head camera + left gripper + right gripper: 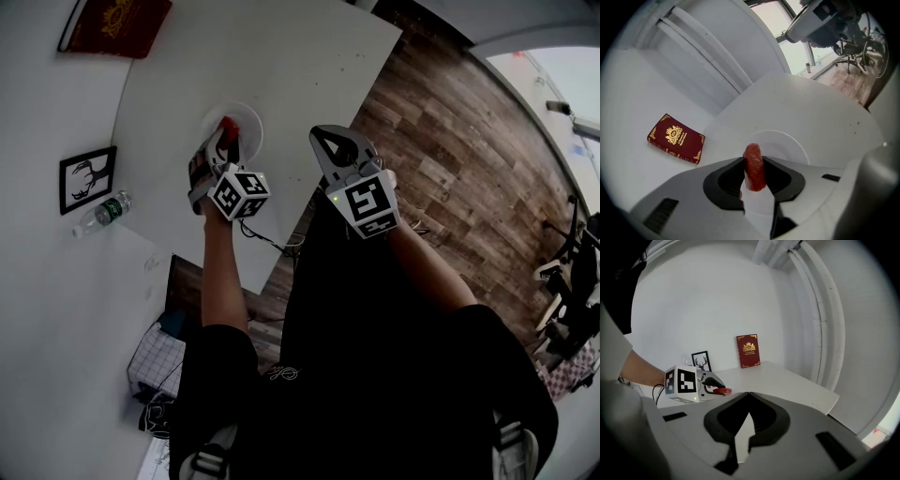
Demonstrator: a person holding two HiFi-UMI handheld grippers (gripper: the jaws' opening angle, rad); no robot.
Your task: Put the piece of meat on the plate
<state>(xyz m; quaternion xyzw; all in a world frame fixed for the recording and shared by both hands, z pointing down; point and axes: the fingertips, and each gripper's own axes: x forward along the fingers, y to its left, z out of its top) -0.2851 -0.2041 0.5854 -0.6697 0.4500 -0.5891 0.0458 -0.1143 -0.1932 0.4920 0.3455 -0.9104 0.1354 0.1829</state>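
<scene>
A red piece of meat (754, 167) stands on edge between my left gripper's (754, 160) jaws, whose tips press on both its sides. It hangs just above the near part of a small white plate (790, 140) on the white table (825, 117). From the head view the meat (228, 126) and the left gripper (228, 139) lie over the plate (251, 116). My right gripper (324, 138) hovers to the plate's right, off the table edge, its jaws shut and empty (749, 394). In the right gripper view the left gripper's fingers (712, 380) hold the meat (721, 391).
A dark red book (117, 23) stands against the wall behind the table. A framed deer picture (87, 178) and a water bottle (103, 213) sit to the left. Wood floor (450, 159) lies to the right of the table edge.
</scene>
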